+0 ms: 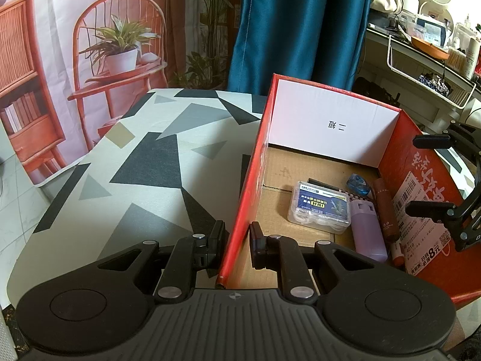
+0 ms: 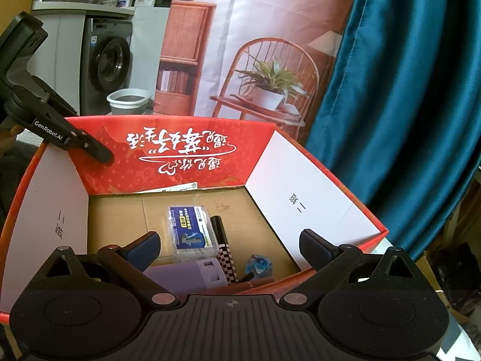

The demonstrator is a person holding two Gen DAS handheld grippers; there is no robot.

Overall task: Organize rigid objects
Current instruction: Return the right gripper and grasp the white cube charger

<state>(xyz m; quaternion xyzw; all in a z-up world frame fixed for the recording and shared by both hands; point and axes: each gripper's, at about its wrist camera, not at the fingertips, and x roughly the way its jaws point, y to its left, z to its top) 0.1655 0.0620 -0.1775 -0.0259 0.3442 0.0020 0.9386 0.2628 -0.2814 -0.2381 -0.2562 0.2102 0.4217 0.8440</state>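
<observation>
A red cardboard box (image 1: 255,162) (image 2: 192,150) stands on the patterned table. Inside lie a clear plastic case with a blue label (image 1: 320,207) (image 2: 192,231), a lilac bottle (image 1: 368,231) (image 2: 192,273), a brown tube (image 1: 387,210), a blue tape dispenser (image 1: 359,184) (image 2: 259,264) and a black marker (image 2: 219,228) with a checkered end. My left gripper (image 1: 237,246) is shut on the box's left wall. My right gripper (image 2: 230,243) is open and empty above the box's near edge; it also shows in the left wrist view (image 1: 433,174).
The table top (image 1: 144,162) has a grey, black and white geometric pattern and lies left of the box. A blue curtain (image 1: 300,24) and a printed backdrop hang behind. A cluttered shelf (image 1: 427,45) is at the right. A washing machine (image 2: 108,66) stands far left.
</observation>
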